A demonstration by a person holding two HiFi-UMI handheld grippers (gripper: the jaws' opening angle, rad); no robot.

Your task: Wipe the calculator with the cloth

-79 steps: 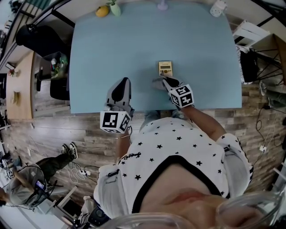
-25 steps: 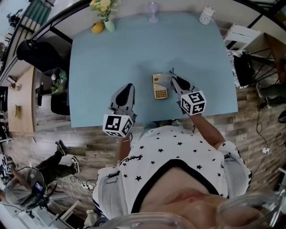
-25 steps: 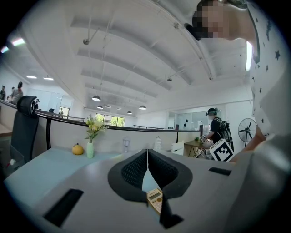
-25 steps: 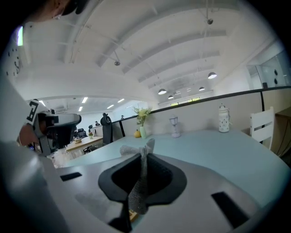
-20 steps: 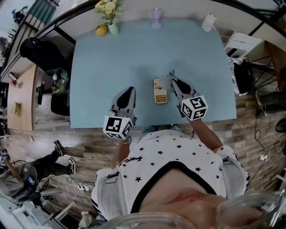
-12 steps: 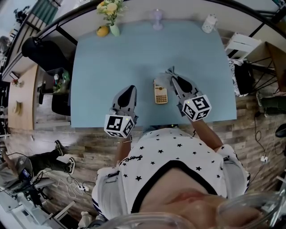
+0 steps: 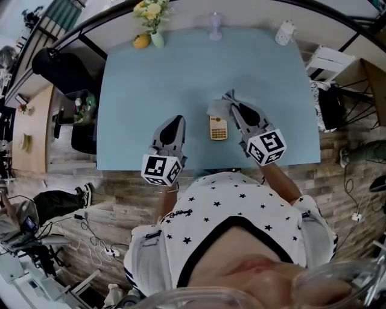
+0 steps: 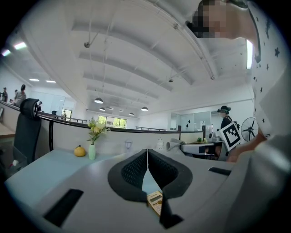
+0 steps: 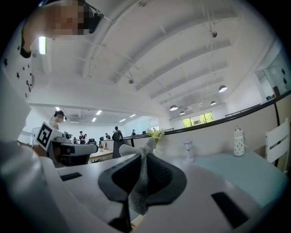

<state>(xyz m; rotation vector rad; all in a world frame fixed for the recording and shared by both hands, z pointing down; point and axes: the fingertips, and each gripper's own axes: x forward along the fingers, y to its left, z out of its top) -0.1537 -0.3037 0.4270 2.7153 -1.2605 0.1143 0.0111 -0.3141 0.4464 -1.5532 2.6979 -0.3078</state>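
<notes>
A small beige calculator (image 7: 218, 128) lies on the light blue table (image 7: 151, 78), near its front edge. My right gripper (image 7: 231, 104) is shut on a grey cloth (image 7: 218, 108), which hangs over the calculator's far end and hides it. In the right gripper view the cloth (image 9: 142, 182) is pinched between the jaws and sticks out above them. My left gripper (image 7: 175, 121) is shut and holds nothing, resting to the left of the calculator. In the left gripper view the calculator (image 8: 156, 201) shows just below the closed jaws.
At the table's far edge stand a vase of flowers (image 7: 154, 30), a yellow fruit (image 7: 141, 41), a small glass (image 7: 216, 18) and a white jar (image 7: 284, 33). A dark office chair (image 7: 57, 66) is left of the table. White shelving (image 7: 329, 60) is on the right.
Since 3.2 s ago my right gripper has carried the cloth from the calculator's near end to its far end. Over the last second the cloth slid left over that end. The left gripper stayed put.
</notes>
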